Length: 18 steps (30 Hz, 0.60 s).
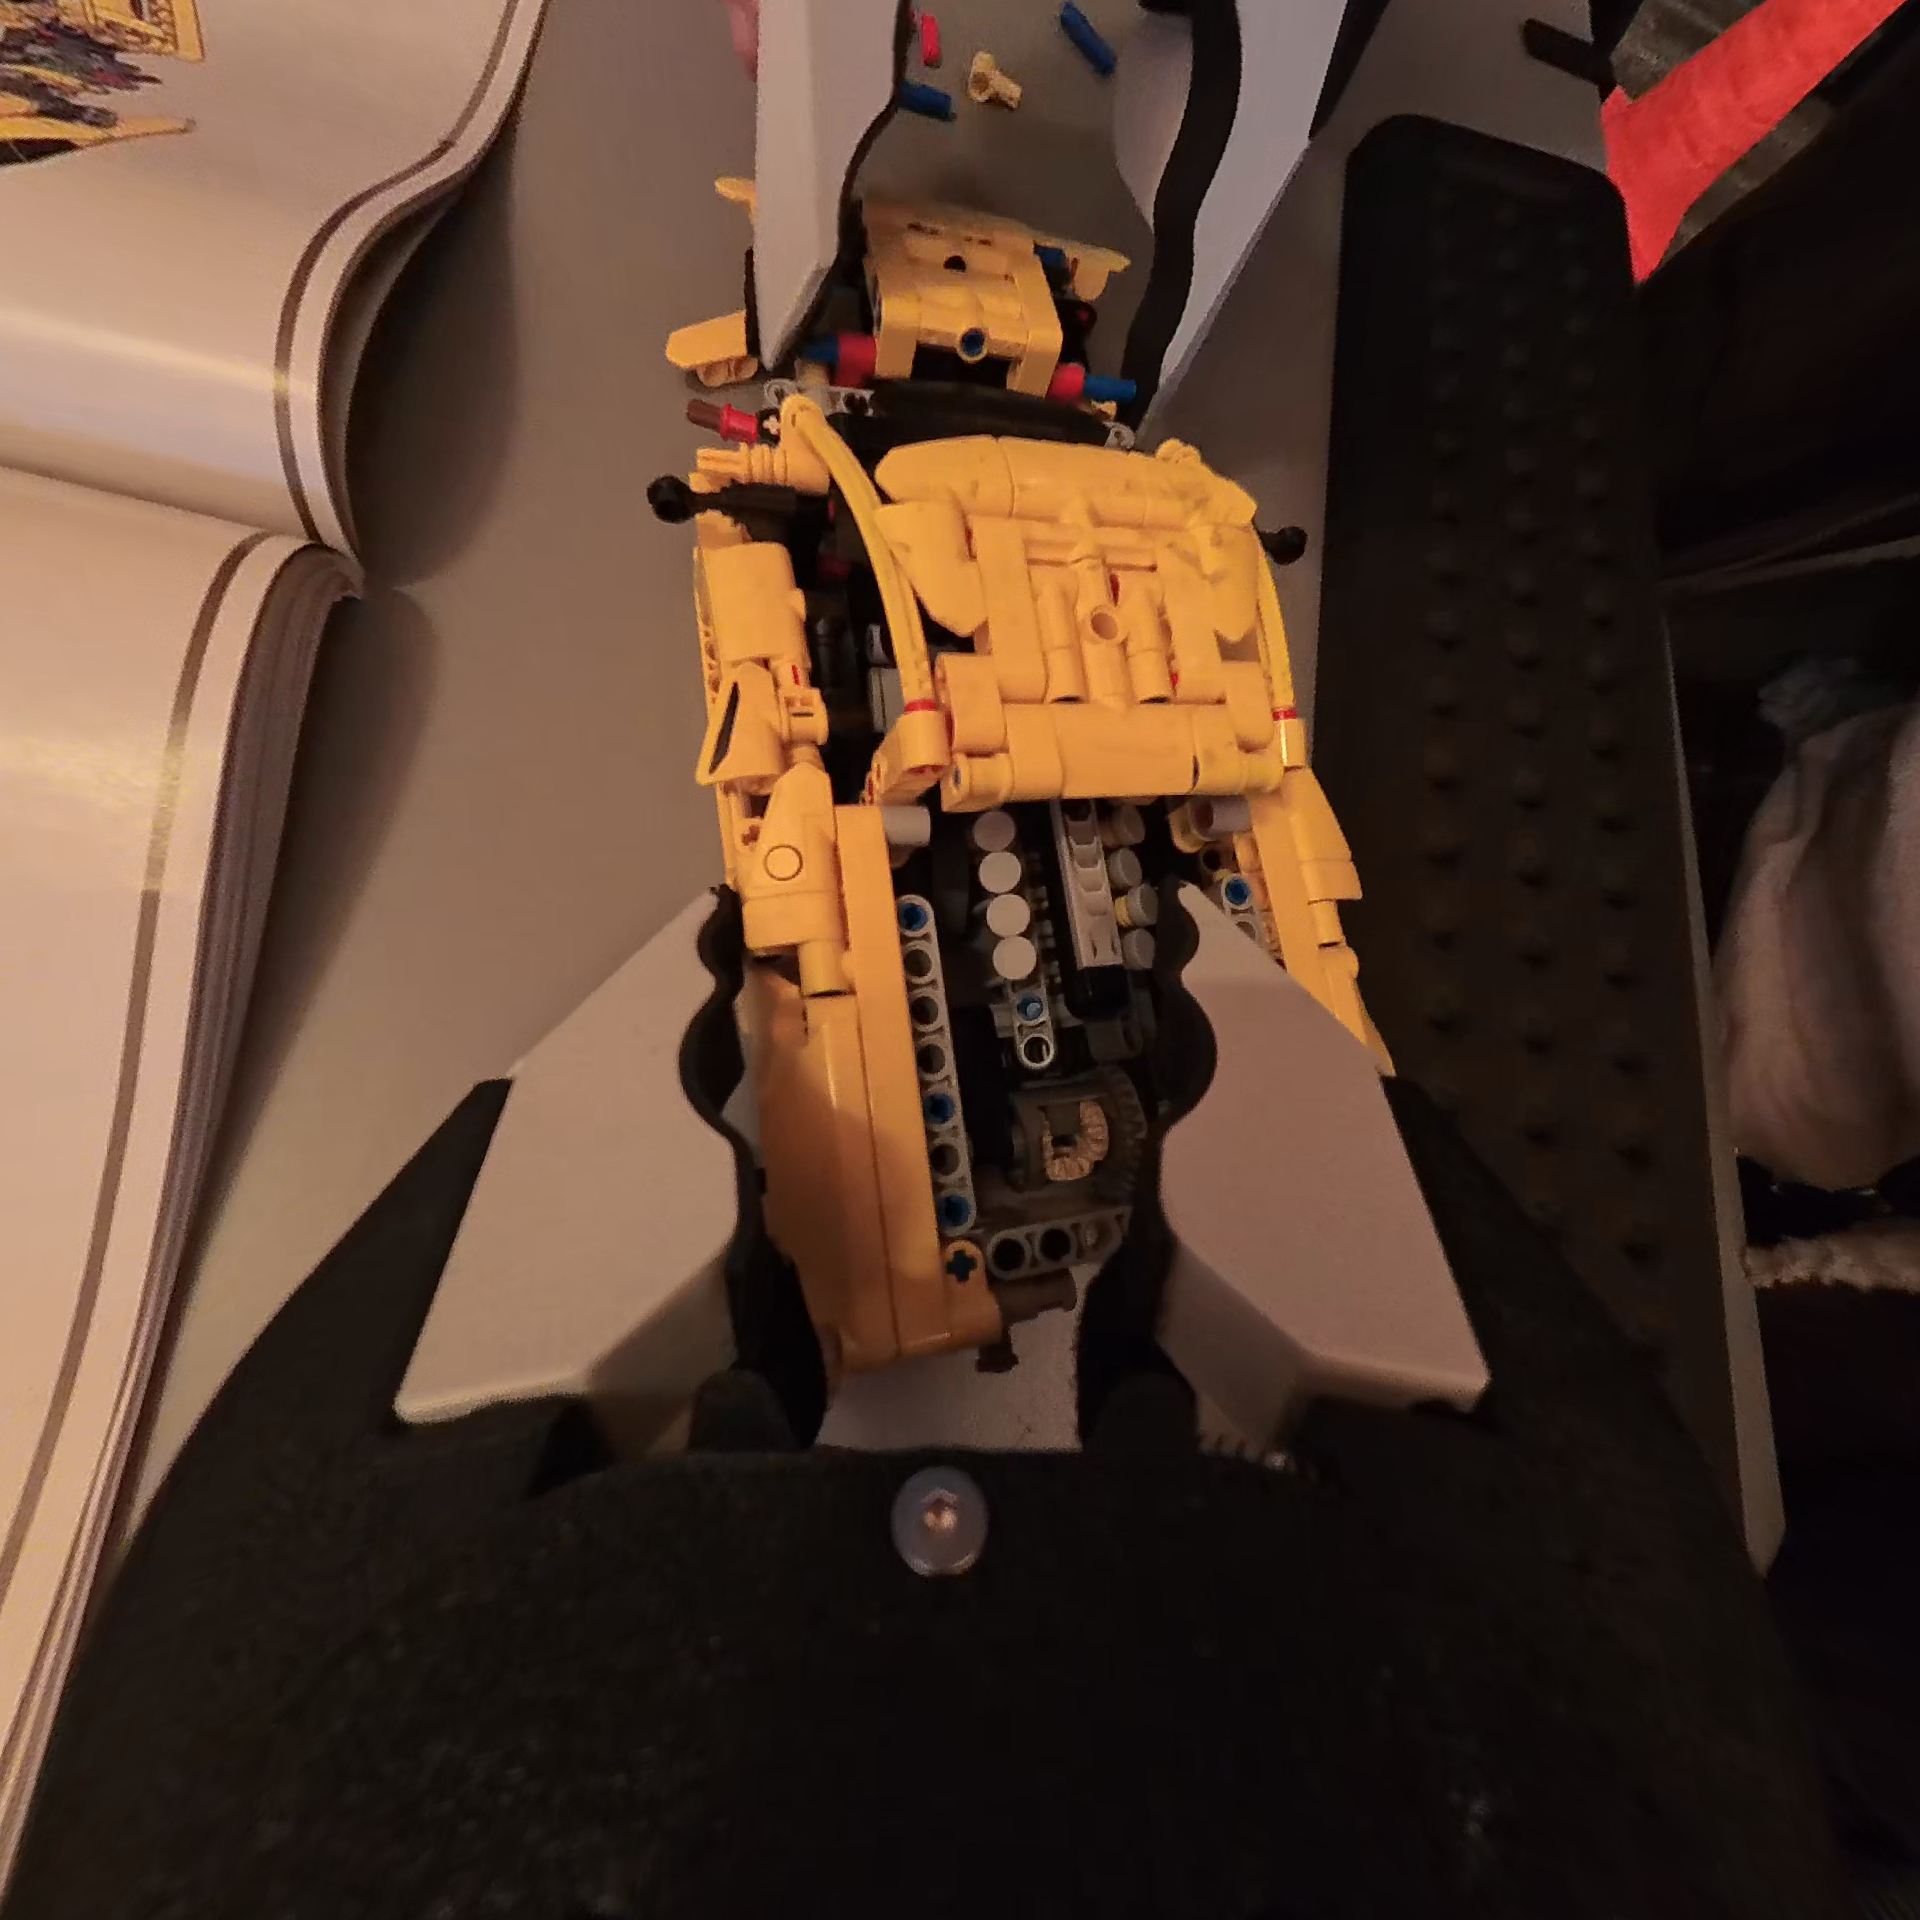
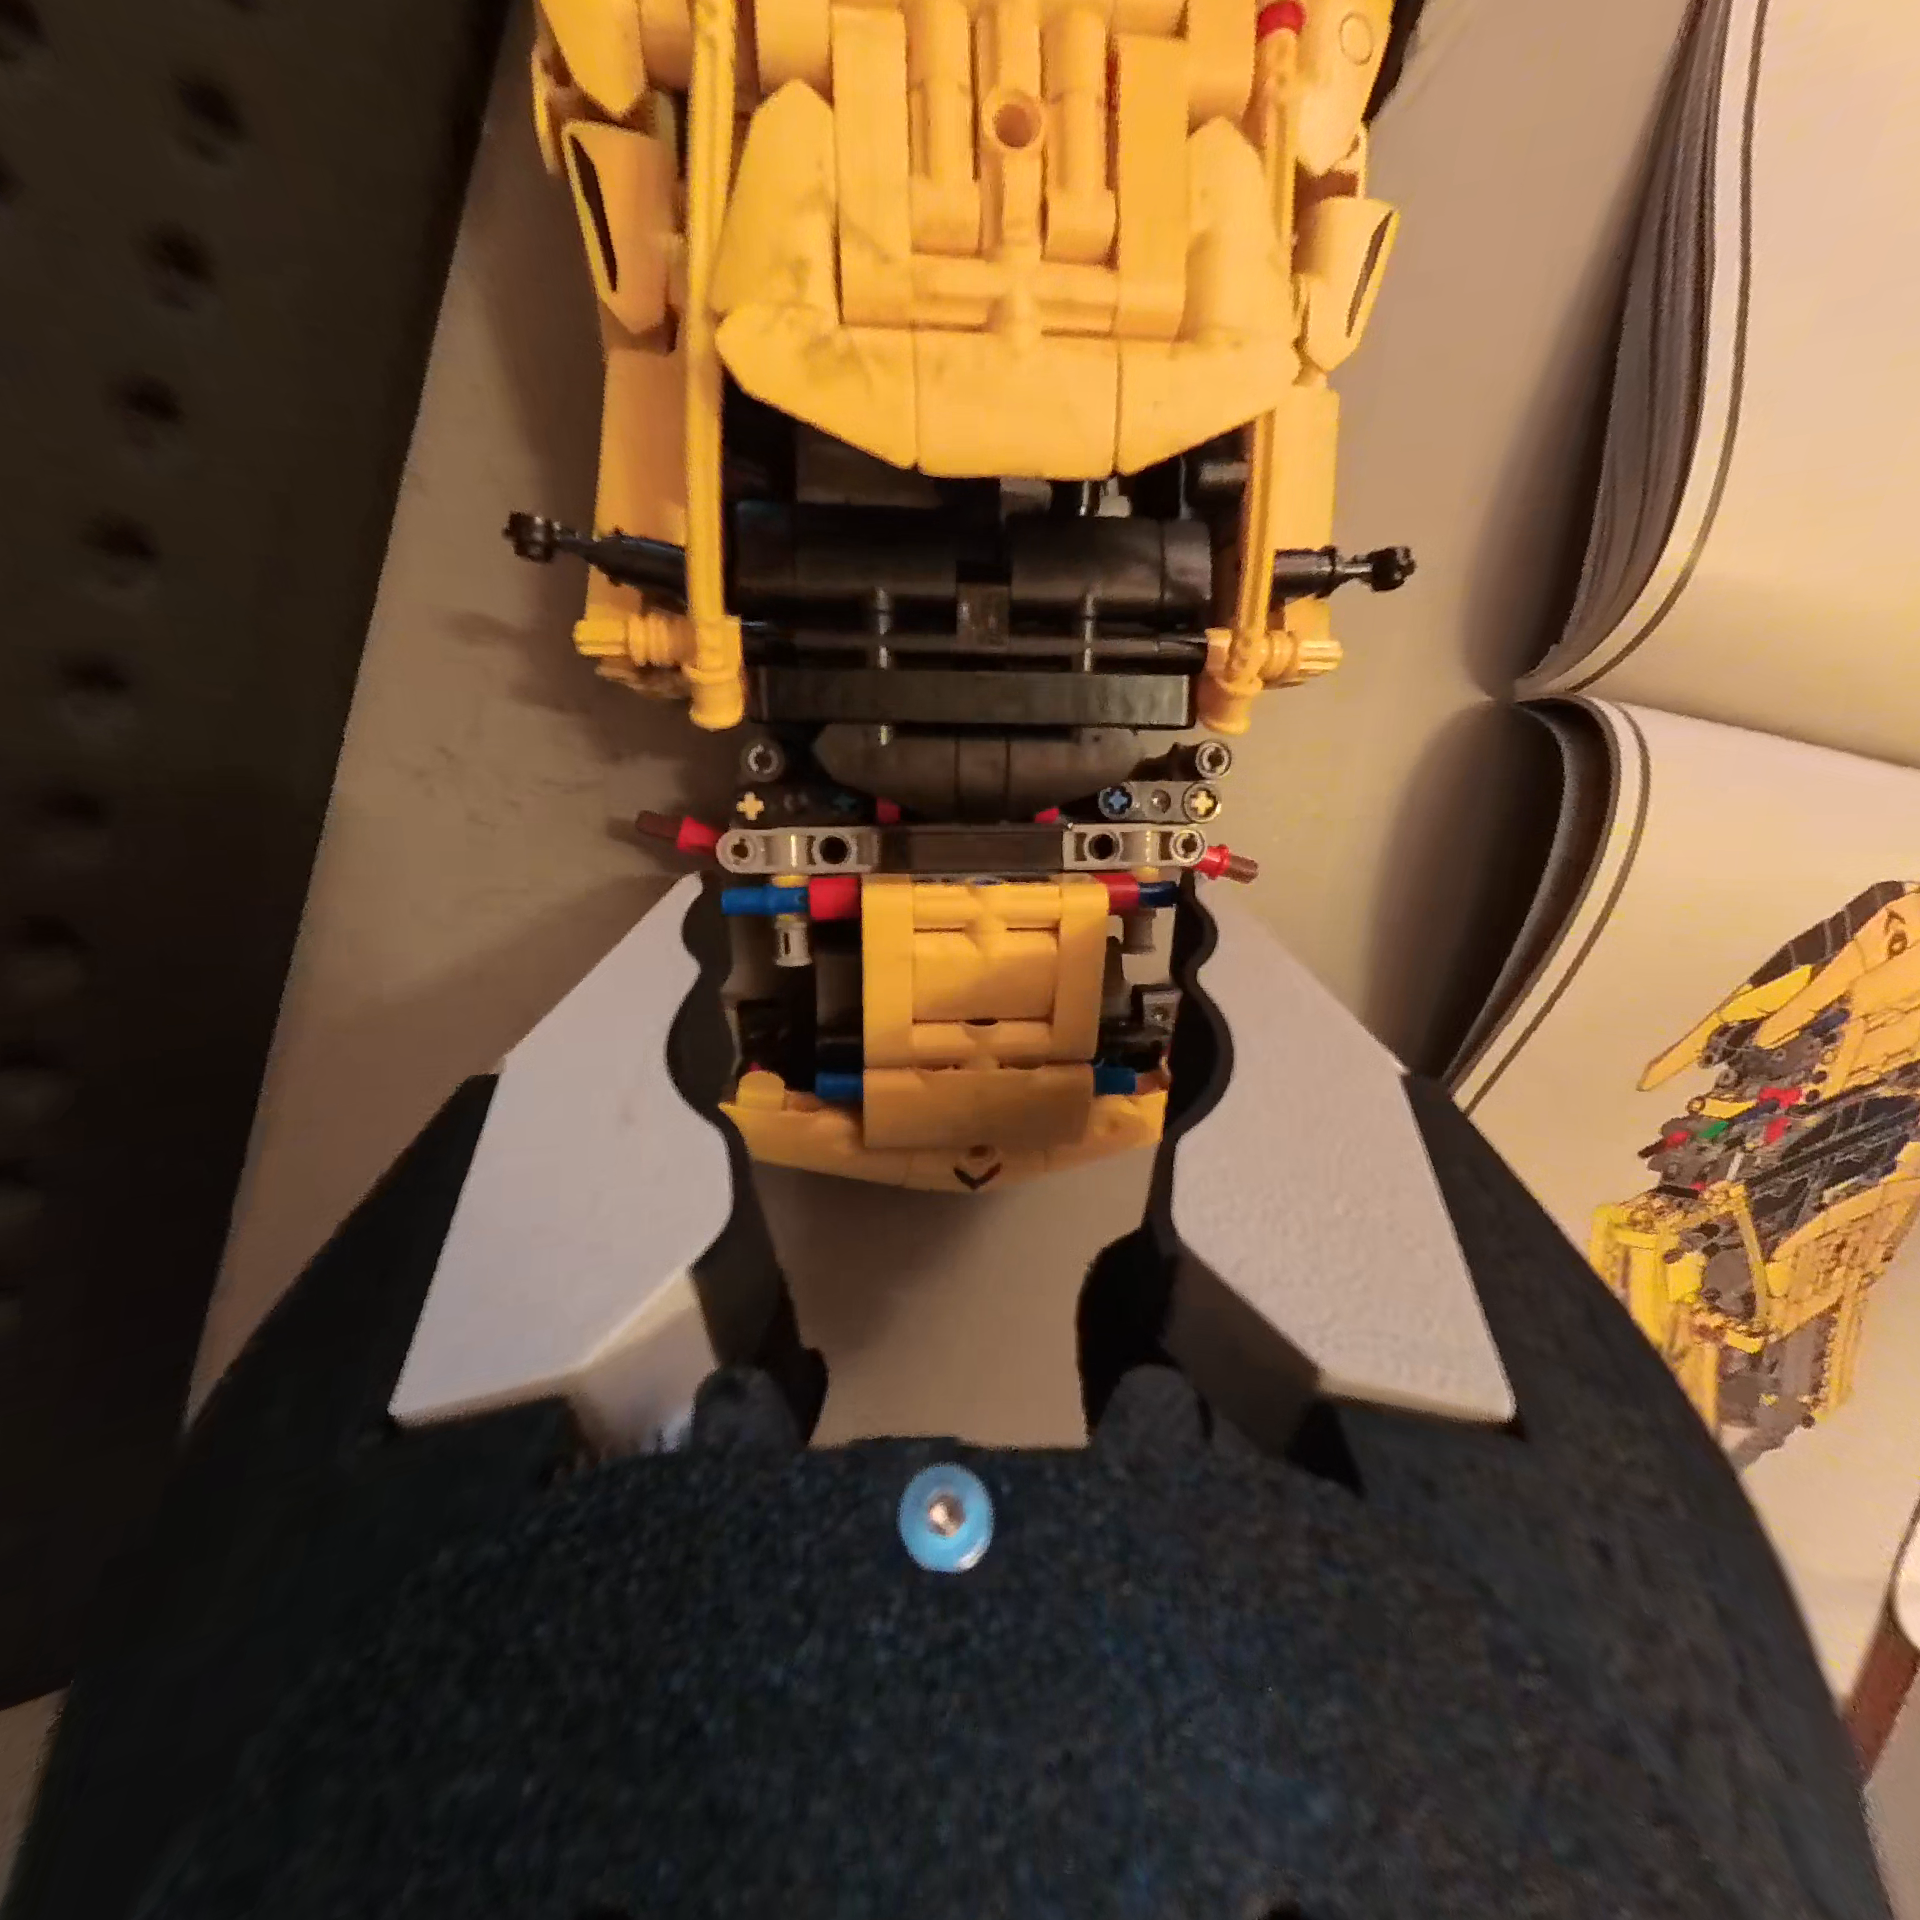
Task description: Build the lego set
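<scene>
My left gripper (image 1: 951,1039) is clamped across the rear of the yellow lego car (image 1: 997,748), my right gripper (image 2: 951,997) across its nose. The car lies on the pale table (image 1: 499,831), half built, black frame and grey beams showing. An open instruction book (image 1: 125,727) flanks one side, a dark studded mat (image 1: 1496,727) the other. Loose pins (image 1: 987,78) lie beyond.

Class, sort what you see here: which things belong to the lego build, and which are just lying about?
Belongs to the build:
yellow lego car
left gripper
right gripper
loose lego pins
instruction booklet

Just lying about:
black studded mat
red cloth
</scene>
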Available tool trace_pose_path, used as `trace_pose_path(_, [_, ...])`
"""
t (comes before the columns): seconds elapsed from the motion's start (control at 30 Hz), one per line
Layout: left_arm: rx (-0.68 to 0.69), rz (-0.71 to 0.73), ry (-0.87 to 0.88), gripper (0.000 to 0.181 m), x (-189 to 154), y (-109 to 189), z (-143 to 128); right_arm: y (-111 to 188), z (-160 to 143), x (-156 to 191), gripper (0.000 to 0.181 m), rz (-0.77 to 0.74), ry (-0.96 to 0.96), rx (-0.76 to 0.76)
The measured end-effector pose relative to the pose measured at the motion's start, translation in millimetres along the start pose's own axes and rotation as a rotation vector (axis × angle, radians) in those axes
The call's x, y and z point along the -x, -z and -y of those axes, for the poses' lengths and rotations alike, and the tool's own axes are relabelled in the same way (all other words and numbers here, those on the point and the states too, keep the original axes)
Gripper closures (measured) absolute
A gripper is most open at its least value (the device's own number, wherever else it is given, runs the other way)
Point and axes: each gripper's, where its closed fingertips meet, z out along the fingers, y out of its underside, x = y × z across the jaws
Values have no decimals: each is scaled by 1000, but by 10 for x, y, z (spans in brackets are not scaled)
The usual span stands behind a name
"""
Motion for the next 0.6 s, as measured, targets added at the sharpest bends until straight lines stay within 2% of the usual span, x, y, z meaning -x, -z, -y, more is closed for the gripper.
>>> trace_pose_path(0.4, [2, 5, 19, 102, 2, -18, 16, 0, -15, -4, 99, 6, 13, 39])
trace_pose_path(0.47, [2, 7, 21, 101, 2, -25, 20, 10, -21, -32, 107, -9, 23, 47])
trace_pose_path(0.6, [1, 5, 22, 101, 1, -23, 20, 7, -20, -30, 107, -1, 29, 37])
